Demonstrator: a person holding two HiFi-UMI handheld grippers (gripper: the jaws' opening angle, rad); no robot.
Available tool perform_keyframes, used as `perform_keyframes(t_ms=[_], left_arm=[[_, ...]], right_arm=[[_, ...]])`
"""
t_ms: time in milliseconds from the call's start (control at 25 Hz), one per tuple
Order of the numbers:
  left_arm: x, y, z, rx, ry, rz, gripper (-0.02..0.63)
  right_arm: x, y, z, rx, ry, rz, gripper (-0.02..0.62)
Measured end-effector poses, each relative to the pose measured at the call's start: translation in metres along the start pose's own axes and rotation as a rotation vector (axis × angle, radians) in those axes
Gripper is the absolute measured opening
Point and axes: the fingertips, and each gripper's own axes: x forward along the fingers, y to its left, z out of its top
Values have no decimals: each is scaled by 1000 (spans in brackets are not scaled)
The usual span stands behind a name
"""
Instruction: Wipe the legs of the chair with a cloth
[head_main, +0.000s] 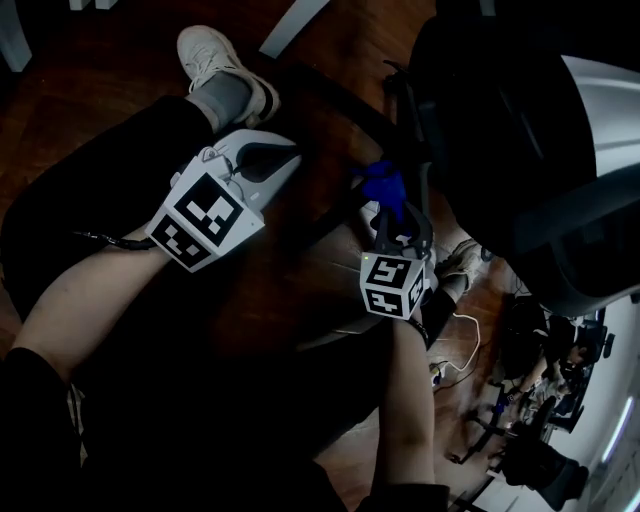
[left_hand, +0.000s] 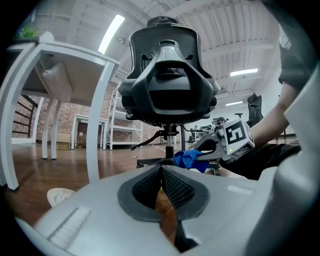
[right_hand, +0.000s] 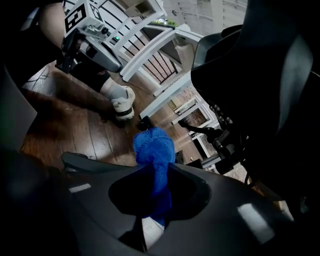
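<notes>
- Two grippers are in view. Your left gripper (left_hand: 162, 176), the white-bodied one, has its jaws pressed together with nothing between them. It hangs over your dark trouser leg, apart from the chair.
- Your right gripper (right_hand: 154, 172), dark-bodied, is clamped on the bunched blue terry cloth (right_hand: 152, 147), and a wad of cloth sticks out past the jaw tips.
- The black high-backed office chair (left_hand: 167, 75) stands on the brown wooden plank floor (left_hand: 50, 165).
- The cloth sits low at the chair's dark star base (left_hand: 150, 162), near the centre column. You cannot tell whether it touches a leg.
- Your white sneaker (head_main: 215, 60) rests on the floor near one dark leg.
- A white-legged table (left_hand: 75, 55) stands left of the chair.
</notes>
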Motion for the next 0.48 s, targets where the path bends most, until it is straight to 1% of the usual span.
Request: perform_keyframes(t_ms=[120, 280, 400, 480], left_arm=[[-4, -2, -3, -11, 6, -7, 3], [-2, -4, -4, -43, 9, -25, 3], [6, -7, 3, -75, -14, -24, 3], [10, -7, 9, -68, -31, -30, 3]], right_arm=[[13, -7, -2, -39, 21, -7, 84], [27, -12, -6, -44, 47, -7, 84], [35, -13, -10, -64, 73, 6, 86], [43, -18, -10, -78, 92, -8, 86]])
